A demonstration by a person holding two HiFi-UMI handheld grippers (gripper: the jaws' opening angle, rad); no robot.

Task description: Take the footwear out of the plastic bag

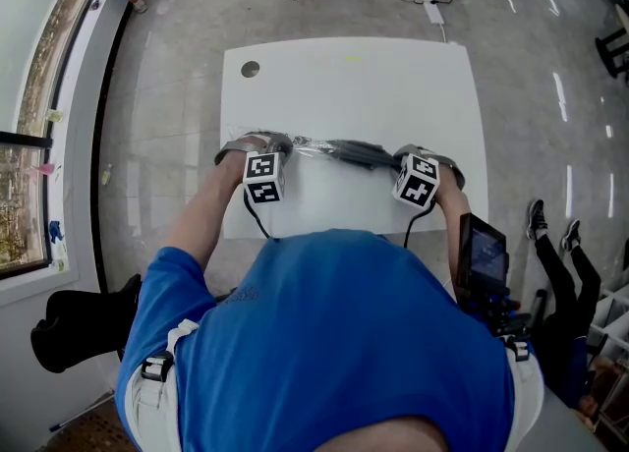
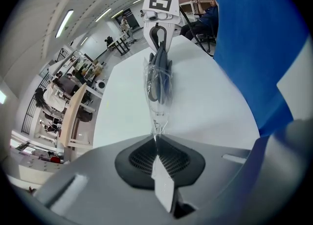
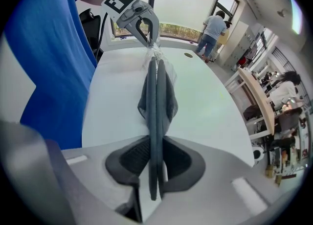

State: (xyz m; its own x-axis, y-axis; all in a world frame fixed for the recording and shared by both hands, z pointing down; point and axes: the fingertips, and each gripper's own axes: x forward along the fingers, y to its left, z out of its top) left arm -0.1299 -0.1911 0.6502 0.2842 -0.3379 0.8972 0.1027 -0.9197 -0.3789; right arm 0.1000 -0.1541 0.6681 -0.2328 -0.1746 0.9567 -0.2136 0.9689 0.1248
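Observation:
On the white table (image 1: 344,86), a clear plastic bag (image 1: 313,147) is stretched between my two grippers. Dark grey flat footwear (image 1: 361,153) lies partly inside it. My left gripper (image 1: 269,148) is shut on the bag's thin clear end (image 2: 157,130), and in the left gripper view the footwear (image 2: 159,75) runs away toward the right gripper (image 2: 160,28). My right gripper (image 1: 400,158) is shut on the near end of the footwear (image 3: 155,121), which stands on edge between its pads. In the right gripper view the bag (image 3: 155,55) bunches at the far end under the left gripper (image 3: 146,32).
A round cable hole (image 1: 251,69) sits at the table's far left corner. Table legs, a power strip (image 1: 433,13) and cables lie on the floor beyond. A black screen device (image 1: 482,249) is at my right hip. A black chair (image 1: 84,327) stands at the left.

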